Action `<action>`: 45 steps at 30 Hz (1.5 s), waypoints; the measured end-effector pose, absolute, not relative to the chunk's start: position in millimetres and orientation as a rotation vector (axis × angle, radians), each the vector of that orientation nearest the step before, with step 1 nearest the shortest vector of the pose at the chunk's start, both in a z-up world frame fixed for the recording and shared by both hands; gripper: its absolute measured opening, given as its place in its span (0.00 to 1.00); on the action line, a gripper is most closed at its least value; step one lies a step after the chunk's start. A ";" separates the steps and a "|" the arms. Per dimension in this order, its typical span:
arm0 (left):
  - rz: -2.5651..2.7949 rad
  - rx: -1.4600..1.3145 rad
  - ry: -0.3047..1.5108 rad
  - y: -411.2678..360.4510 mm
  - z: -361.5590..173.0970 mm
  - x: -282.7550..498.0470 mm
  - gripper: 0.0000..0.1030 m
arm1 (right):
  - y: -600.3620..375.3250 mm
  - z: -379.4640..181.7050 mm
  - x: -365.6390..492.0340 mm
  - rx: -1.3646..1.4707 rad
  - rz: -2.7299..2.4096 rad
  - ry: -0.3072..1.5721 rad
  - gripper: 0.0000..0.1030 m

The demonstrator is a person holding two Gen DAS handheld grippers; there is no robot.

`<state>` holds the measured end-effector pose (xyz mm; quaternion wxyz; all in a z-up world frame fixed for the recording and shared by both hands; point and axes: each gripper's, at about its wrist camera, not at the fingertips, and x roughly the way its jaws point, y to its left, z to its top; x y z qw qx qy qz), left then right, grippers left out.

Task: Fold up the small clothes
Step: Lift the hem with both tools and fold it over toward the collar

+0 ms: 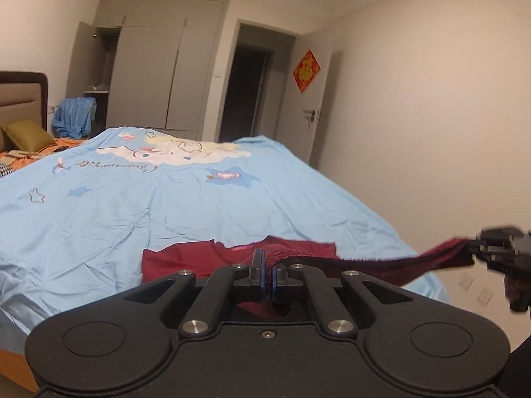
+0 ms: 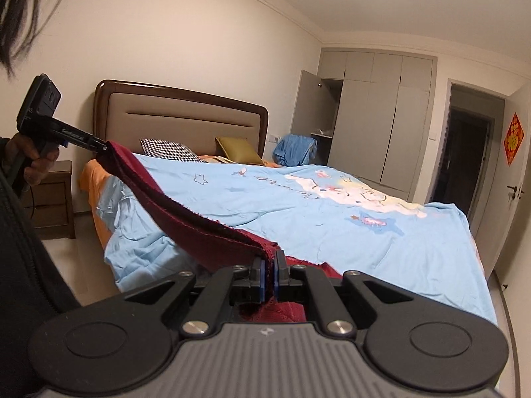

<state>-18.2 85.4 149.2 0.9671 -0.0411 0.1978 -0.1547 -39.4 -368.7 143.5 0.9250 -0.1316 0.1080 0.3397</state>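
**Red garment stretched between two grippers over the bed**

Bedroom with pale walls: a padded headboard (image 2: 179, 116) stands at the left, then two pillows (image 2: 166, 151), a blue cartoon bedsheet (image 2: 332, 219), a grey wardrobe (image 2: 381, 116) and a dark doorway at the right. At the near edge of the sheet, the left gripper (image 1: 268, 273) has its jaws clamped on one end of a dark red garment (image 1: 186, 257). Its upper edge runs as a taut band, lifted off the bed, to the right gripper (image 2: 269, 273), whose jaws are pinched together on the other end.
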 end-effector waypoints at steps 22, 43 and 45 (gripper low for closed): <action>-0.273 0.253 0.834 98.5 100.7 274.3 0.04 | -301.8 101.8 225.9 -0.433 0.616 0.410 0.05; -0.110 -0.010 1.039 122.8 0.5 389.2 0.27 | -273.9 5.8 354.0 -0.377 0.542 0.666 0.06; -0.101 -0.019 1.030 121.7 -1.0 388.3 0.34 | -271.3 2.8 355.9 -0.375 0.537 0.670 0.06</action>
